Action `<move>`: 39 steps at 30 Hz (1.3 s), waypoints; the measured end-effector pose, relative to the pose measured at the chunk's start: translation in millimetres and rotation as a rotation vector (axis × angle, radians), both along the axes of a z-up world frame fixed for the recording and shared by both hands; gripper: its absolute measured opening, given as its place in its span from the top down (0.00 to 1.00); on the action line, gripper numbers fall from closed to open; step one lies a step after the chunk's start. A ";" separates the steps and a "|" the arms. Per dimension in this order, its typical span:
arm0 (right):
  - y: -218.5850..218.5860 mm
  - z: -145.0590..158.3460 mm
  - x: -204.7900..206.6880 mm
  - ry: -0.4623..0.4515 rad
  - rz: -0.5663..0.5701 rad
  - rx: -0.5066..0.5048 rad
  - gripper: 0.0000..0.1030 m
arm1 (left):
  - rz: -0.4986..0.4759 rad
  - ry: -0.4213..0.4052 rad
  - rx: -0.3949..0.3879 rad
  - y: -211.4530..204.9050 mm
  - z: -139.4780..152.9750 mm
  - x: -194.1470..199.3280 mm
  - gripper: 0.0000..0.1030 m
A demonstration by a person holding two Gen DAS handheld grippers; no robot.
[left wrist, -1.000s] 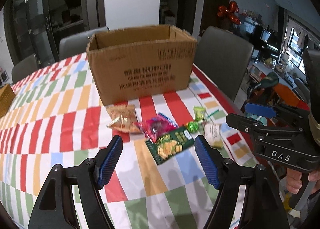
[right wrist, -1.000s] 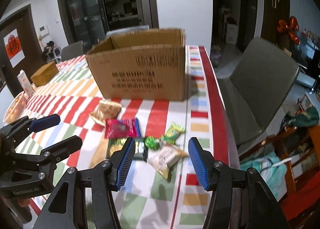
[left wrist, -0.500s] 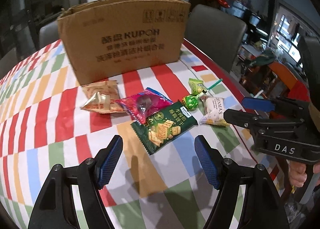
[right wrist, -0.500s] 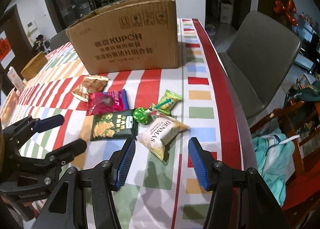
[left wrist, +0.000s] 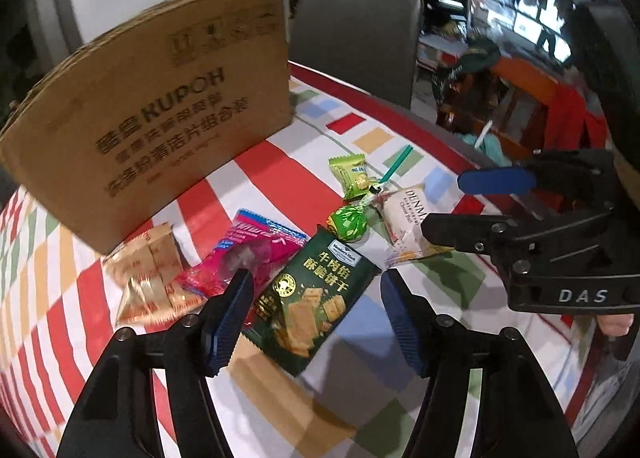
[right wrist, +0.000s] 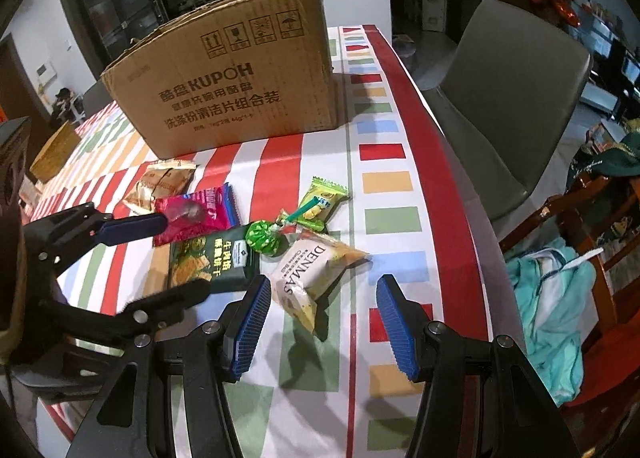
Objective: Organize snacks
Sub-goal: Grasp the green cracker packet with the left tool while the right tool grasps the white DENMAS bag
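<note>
Several snack packets lie in front of a cardboard box (left wrist: pixel 152 113) (right wrist: pixel 232 85) on the striped tablecloth. My left gripper (left wrist: pixel 316 322) hangs just over the dark green cracker packet (left wrist: pixel 312 298) (right wrist: pixel 208 262); its jaws are closing and the pads do not press on it. A pink packet (left wrist: pixel 244 254), a golden packet (left wrist: pixel 150 282), a green lollipop (left wrist: pixel 347 222) (right wrist: pixel 262 238) and a green candy (left wrist: pixel 354 173) lie around it. My right gripper (right wrist: pixel 320 318) stands open above the white DENMAS packet (right wrist: pixel 316 274) (left wrist: pixel 408 225), apart from it.
A grey chair (right wrist: pixel 508 97) (left wrist: pixel 356 37) stands by the table's right edge (right wrist: pixel 452 193). Clothes and wooden furniture (right wrist: pixel 560 282) lie beyond that edge. A woven basket (right wrist: pixel 52 153) sits at the far left of the table.
Both grippers have come down and closer to the snacks. The left one has shifted over the dark green packet and its jaws have narrowed. The right jaws keep their width.
</note>
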State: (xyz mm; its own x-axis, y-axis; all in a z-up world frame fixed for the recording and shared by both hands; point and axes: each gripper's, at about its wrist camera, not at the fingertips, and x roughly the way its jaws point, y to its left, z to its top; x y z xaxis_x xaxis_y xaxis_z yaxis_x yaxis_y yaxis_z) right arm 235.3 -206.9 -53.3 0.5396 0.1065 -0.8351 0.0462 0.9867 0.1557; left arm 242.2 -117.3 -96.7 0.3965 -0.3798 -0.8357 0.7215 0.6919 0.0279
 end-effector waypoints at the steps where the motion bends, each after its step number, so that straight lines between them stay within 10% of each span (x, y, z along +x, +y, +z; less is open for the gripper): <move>1: 0.1 -1.0 2.1 0.003 -0.003 0.005 0.45 | -0.010 0.003 0.010 -1.7 -1.6 2.5 0.37; 18: 4.2 -25.5 32.7 0.069 -0.002 0.067 0.46 | -0.001 0.127 0.017 -4.0 -24.4 23.5 0.42; 25: 3.9 -27.7 23.9 0.057 0.024 -0.010 0.61 | 0.000 0.107 0.053 -8.9 -25.5 20.0 0.42; 39: 3.2 -24.6 4.4 0.051 0.048 0.011 0.67 | 0.186 0.135 -0.001 -4.6 -21.3 9.2 0.59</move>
State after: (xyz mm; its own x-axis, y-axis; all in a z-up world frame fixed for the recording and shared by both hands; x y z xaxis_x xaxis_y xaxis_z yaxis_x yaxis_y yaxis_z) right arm 239.7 -203.8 -77.9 0.4908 0.1407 -0.8599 0.0065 0.9862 0.1651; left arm 251.4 -121.9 -118.0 0.3442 -0.3110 -0.8859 0.5783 0.8136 -0.0609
